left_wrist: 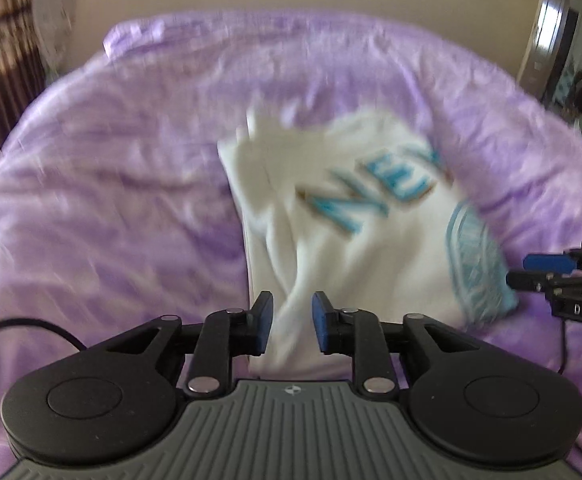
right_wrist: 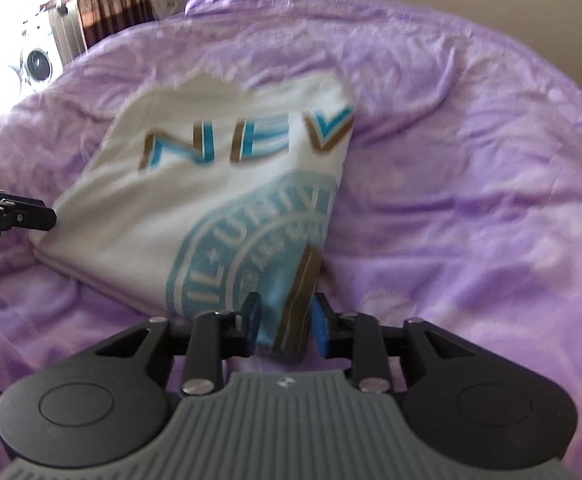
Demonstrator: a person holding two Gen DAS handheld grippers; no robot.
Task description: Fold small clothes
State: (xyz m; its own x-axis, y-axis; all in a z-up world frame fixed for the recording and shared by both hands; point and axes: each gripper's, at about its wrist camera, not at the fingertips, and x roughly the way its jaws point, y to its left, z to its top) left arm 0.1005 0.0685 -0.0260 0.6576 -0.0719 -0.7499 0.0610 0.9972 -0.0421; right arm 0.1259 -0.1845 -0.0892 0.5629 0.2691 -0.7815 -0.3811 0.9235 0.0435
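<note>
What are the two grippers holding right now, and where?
Both hold the white shirt by its near edge: left gripper at the plain corner, right gripper at the printed one.

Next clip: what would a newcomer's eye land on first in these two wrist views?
First, the white T-shirt with big blue "NEV" lettering and a round blue seal, lying partly folded in the middle of the purple blanket that fills both views. Next, the two grippers: the left gripper has the shirt's near white edge between its blue pads, and the right gripper has the printed corner between its own.
</note>
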